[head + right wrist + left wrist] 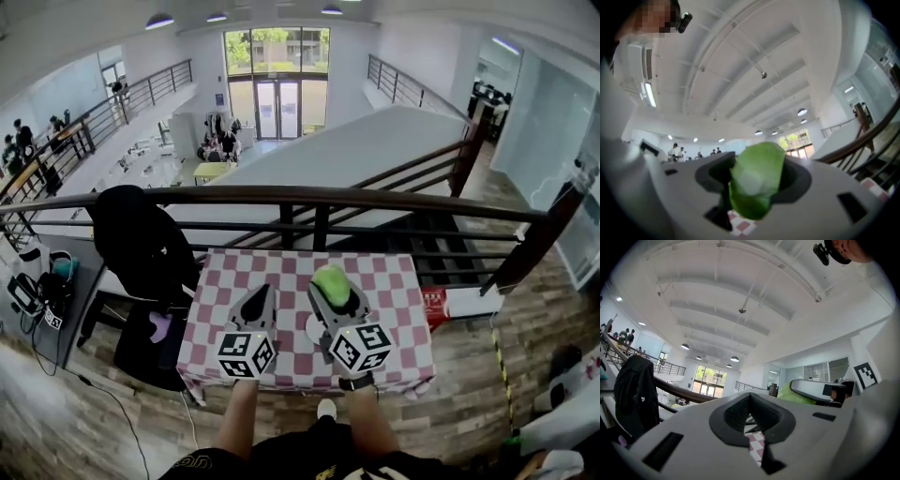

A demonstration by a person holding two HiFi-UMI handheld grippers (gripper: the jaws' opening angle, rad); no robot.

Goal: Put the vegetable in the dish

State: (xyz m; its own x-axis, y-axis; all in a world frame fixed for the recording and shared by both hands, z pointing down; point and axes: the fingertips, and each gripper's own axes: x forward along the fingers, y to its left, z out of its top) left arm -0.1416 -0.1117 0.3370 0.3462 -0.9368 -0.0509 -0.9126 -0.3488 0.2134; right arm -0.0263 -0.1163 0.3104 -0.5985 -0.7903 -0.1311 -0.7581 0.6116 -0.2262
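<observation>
Green leafy veg (pixel 757 180) clamped in right gripper (pixel 330 281) jaws; left gripper (pixel 262 292) jaws closed, empty.

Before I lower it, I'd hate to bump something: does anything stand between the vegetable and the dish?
Nothing visible does. The right tool grips the vegetable; what looks like the dish shows as a white rim just beneath that tool, mostly hidden. The left tool sits alongside, apart.

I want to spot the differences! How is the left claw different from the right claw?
The right claw grips a green vegetable; the left claw holds nothing. The right claw's jaws stand apart around it; the left claw's jaws are closed to a point. Both are white with dark pads and hover over the checked table.
</observation>
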